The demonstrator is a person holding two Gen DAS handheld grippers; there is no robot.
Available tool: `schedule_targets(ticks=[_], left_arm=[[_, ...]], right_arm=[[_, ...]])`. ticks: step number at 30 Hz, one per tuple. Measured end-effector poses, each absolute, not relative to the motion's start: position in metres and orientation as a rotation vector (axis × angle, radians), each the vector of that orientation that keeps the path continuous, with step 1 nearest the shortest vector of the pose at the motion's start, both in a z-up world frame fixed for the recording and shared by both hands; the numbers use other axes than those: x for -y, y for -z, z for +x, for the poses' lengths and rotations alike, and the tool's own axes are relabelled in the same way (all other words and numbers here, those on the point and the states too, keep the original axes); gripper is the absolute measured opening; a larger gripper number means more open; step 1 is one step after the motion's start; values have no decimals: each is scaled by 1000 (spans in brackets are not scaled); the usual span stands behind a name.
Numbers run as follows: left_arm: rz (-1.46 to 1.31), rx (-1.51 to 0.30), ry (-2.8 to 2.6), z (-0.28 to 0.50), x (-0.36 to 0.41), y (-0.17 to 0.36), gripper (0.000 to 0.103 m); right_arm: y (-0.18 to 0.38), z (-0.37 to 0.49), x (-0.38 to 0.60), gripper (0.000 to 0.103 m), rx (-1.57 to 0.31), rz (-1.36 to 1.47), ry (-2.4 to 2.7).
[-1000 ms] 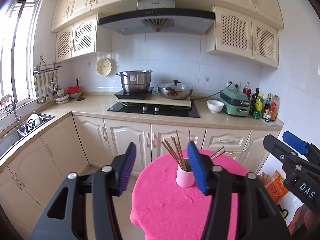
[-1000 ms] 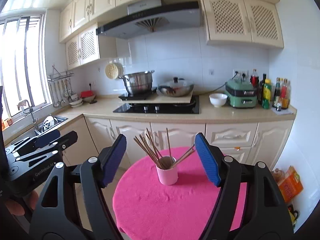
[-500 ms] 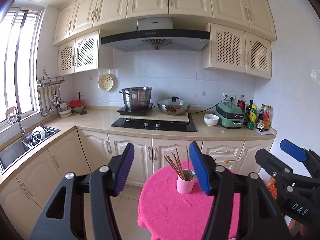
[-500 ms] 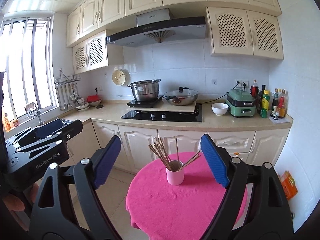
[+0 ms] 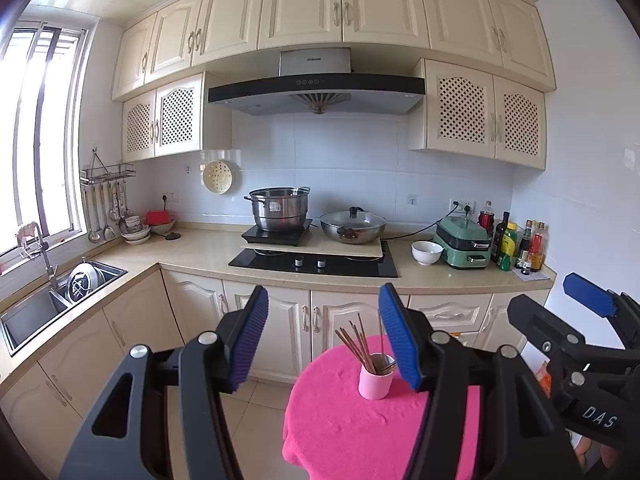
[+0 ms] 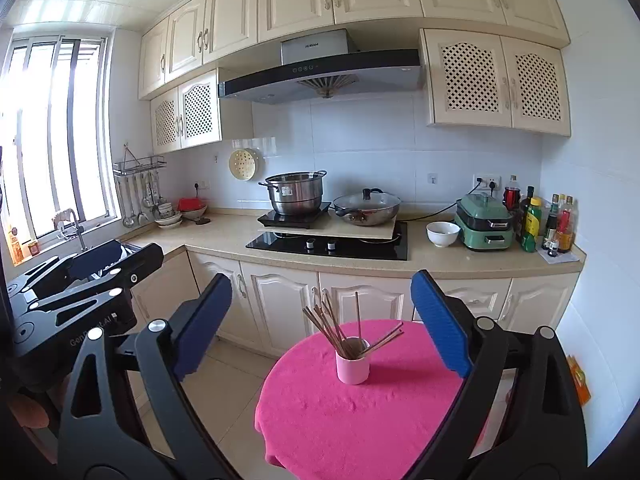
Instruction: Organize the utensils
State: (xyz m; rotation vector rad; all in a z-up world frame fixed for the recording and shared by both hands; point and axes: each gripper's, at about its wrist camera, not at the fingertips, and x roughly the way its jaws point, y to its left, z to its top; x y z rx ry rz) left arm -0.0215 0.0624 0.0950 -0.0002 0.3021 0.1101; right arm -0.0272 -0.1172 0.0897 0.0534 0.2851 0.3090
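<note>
The left gripper point(image 5: 322, 334) is hovering wide open, holding nothing. At twelve o'clock from it, a pink cup point(image 6: 352, 366) of chopsticks point(image 6: 332, 330), perhaps a dozen, is standing on the pink table point(image 6: 340, 420). The right gripper point(image 6: 320, 326) is opening wider, nothing between its jaws.

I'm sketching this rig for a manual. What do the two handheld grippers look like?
Both are matte black, built of angular plates with triangular cut-outs and silver pivot bolts. The left gripper and right gripper each carry two fingers faced with ribbed blue pads. White lettering marks their sides: "DAS" on the right, "GenRobot.AI", partly hidden, on the left.
</note>
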Motion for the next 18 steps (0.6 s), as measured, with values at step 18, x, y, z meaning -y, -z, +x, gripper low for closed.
schedule_targets(ticks=[18], left_arm=[[11,-285,-98,-20,-54,-102,57]], right_arm=[[-97,-27,119,92,-285,48,-297]])
